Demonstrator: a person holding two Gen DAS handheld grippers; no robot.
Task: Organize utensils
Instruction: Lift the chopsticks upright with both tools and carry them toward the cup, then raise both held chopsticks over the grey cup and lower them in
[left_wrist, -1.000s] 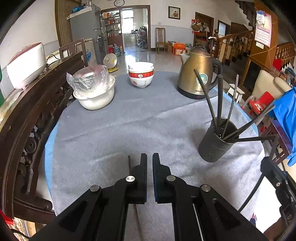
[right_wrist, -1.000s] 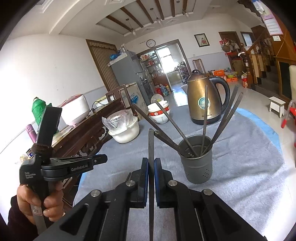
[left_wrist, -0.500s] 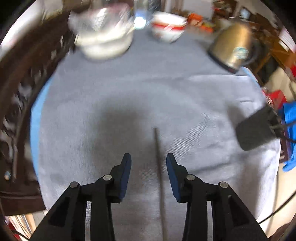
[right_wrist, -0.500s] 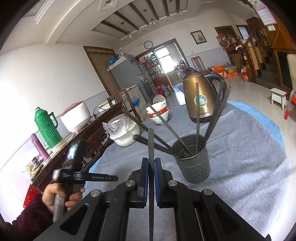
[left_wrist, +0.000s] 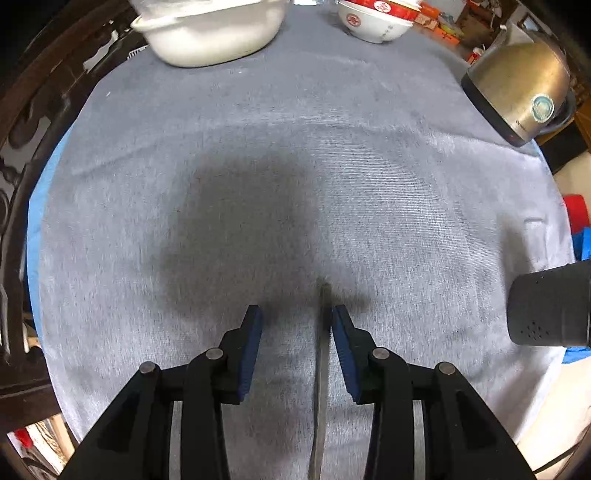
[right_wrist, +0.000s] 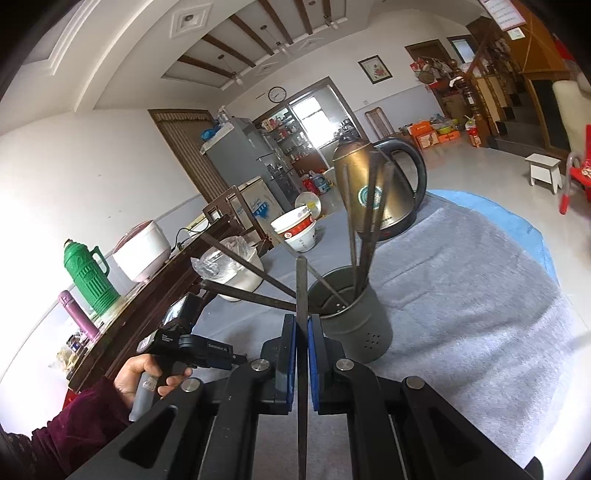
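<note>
My left gripper (left_wrist: 297, 317) is open and low over the grey cloth (left_wrist: 295, 147). A dark chopstick (left_wrist: 322, 369) lies on the cloth between its jaws, close to the right finger (left_wrist: 341, 332). My right gripper (right_wrist: 302, 325) is shut on another dark chopstick (right_wrist: 301, 288), held upright just left of the dark grey utensil holder (right_wrist: 354, 317). Several chopsticks (right_wrist: 364, 221) stand in the holder. The holder also shows at the right edge of the left wrist view (left_wrist: 546, 306). The left gripper shows in the right wrist view (right_wrist: 192, 350), held in a hand.
A bronze kettle (left_wrist: 517, 88) stands at the far right of the table. A white pot (left_wrist: 210, 29) and stacked red-and-white bowls (left_wrist: 376, 18) are at the back. Dark carved wooden furniture (left_wrist: 33, 110) borders the left side. A green thermos (right_wrist: 88, 277) stands on the sideboard.
My left gripper has opened, tilted down and lowered to the cloth around the lying chopstick. My right gripper has moved closer to the holder with its chopstick.
</note>
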